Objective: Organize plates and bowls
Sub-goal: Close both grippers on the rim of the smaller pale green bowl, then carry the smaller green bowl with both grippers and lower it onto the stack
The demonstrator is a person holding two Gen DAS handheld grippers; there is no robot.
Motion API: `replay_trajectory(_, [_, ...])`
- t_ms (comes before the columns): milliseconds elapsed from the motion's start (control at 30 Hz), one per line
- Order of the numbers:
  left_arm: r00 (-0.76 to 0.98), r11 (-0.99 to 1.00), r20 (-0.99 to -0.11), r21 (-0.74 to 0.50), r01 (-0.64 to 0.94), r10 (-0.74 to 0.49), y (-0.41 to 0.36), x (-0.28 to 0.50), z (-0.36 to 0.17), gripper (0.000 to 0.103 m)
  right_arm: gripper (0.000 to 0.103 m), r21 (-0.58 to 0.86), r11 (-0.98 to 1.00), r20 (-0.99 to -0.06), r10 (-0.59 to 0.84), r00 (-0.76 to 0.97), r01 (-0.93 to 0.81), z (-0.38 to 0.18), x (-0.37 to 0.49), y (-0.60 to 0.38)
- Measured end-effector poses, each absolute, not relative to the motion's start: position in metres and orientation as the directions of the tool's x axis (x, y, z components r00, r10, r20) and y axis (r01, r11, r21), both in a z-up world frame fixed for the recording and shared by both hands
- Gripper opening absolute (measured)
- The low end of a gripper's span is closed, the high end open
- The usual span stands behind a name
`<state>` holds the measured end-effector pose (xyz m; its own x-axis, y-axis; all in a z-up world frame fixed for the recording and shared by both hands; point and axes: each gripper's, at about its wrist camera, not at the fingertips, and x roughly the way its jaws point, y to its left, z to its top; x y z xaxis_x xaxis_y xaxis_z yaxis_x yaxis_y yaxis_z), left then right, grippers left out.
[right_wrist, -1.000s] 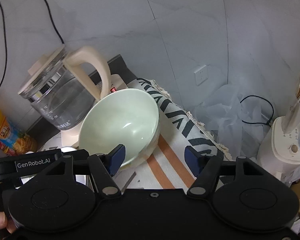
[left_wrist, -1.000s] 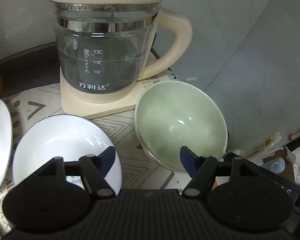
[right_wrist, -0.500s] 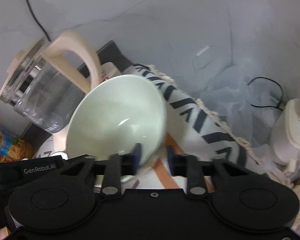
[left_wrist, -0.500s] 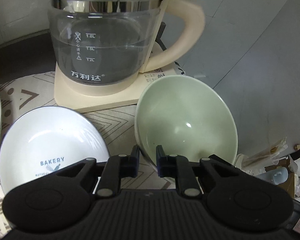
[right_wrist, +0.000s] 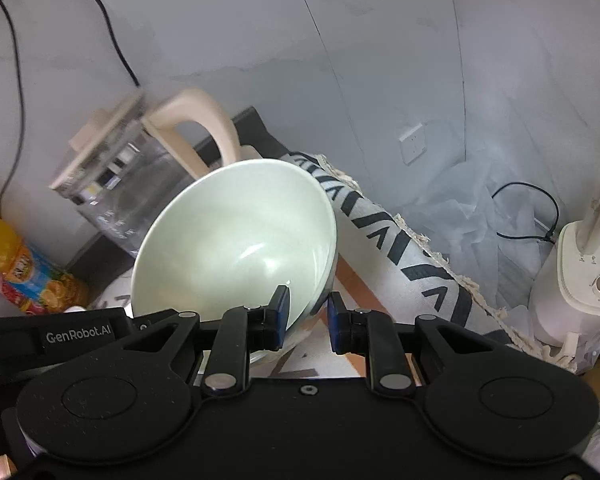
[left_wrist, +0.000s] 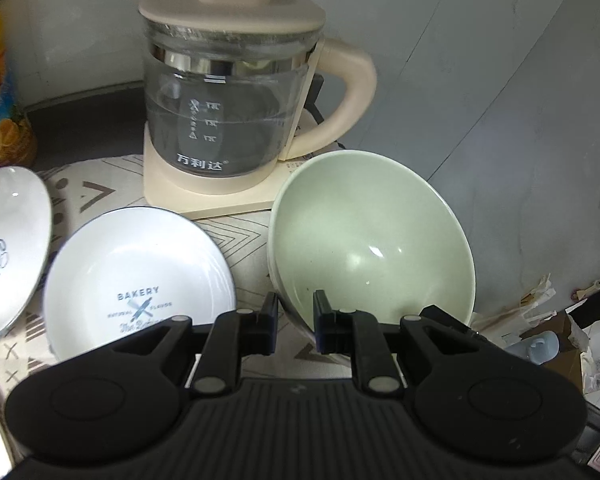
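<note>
Your left tool [left_wrist: 296, 320] pinches the near rim of the pale green bowl [left_wrist: 374, 240], one pad inside and one outside, and your right tool [right_wrist: 308, 318] pinches the same bowl [right_wrist: 236, 240] at its rim from the other side. The bowl is smooth, glossy and deep with a thin round lip; it sits tilted beside the kettle [left_wrist: 232, 92], a clear glass jug with printed level marks, a cream plastic lid, a looped handle and a square cream base. To its left a shallow white plate [left_wrist: 140, 284] printed "BAKERY" lies on the patterned cloth [left_wrist: 100, 192] over the table, and a second white plate [left_wrist: 8, 248] is cut off at the frame edge. A second ago both tools stood spread with nothing between their pads; now both have closed on the bowl's rim, and the bowl sits higher and more tipped in the right wrist view. The bowl's underside is hidden, so you cannot tell whether it touches the cloth. The kettle is motion-blurred in the right wrist view, and the orange-labelled bottle [right_wrist: 24, 272] is only partly visible.
</note>
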<state>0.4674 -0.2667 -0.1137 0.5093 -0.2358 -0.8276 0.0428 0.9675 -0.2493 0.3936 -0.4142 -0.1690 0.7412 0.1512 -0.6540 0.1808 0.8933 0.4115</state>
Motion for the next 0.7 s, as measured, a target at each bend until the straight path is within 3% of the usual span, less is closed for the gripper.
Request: replay_trajectory(700, [0.578, 0.964, -0.792, -0.264, -0.035, -0.196, -0.226, 0.367, -0.071, 0.016, 0.020, 0.415, 0.909, -0.559, 0.220, 0.799, 0.040, -0.129, 0.311, -0.392])
